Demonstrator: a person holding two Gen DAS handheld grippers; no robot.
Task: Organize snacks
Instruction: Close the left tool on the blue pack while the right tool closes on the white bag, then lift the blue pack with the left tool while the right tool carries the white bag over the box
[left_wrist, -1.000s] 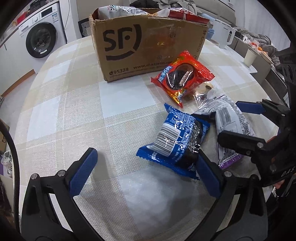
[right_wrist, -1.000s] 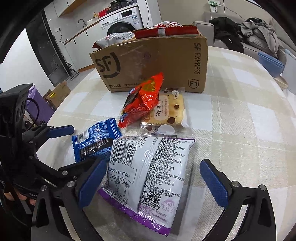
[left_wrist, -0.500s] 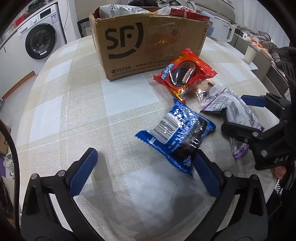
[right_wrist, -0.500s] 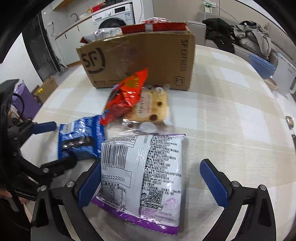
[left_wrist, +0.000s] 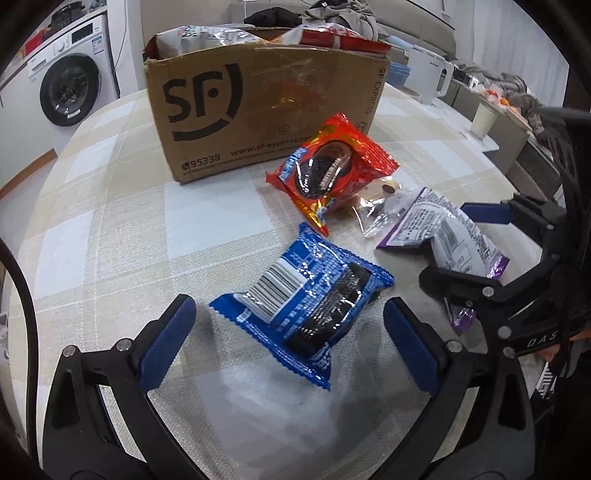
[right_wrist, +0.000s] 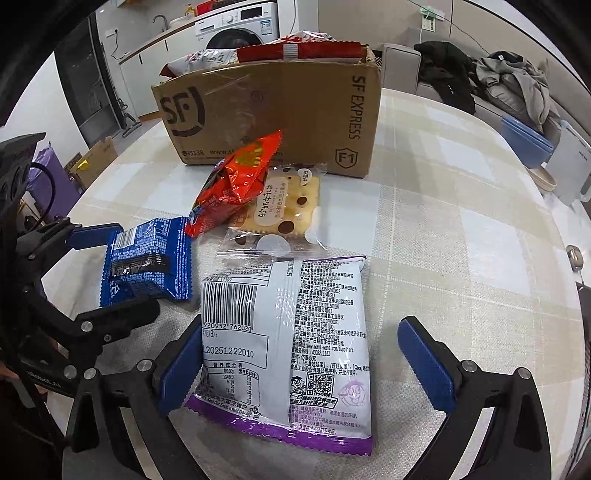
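A blue cookie packet (left_wrist: 304, 297) (right_wrist: 147, 264) lies on the checked tablecloth between the fingers of my open left gripper (left_wrist: 291, 343). A white and purple snack bag (right_wrist: 286, 347) (left_wrist: 443, 229) lies flat between the fingers of my open right gripper (right_wrist: 303, 363); its left pad is close to the bag's edge. Behind them lie a red cookie packet (left_wrist: 332, 171) (right_wrist: 236, 182) and a clear-wrapped cracker (right_wrist: 284, 203). A brown SF cardboard box (left_wrist: 258, 110) (right_wrist: 273, 118) with snacks sticking out stands at the back.
The round table (right_wrist: 461, 229) drops off at its edge on the right and left. A white kettle (left_wrist: 432, 79) and cup (left_wrist: 482, 120) stand beyond the box. A washing machine (left_wrist: 70, 90) and a sofa with clothes (right_wrist: 509, 81) are behind.
My left gripper has moved in so that the blue packet lies between its fingers. My right gripper has come closer over the white and purple bag. Both stay open.
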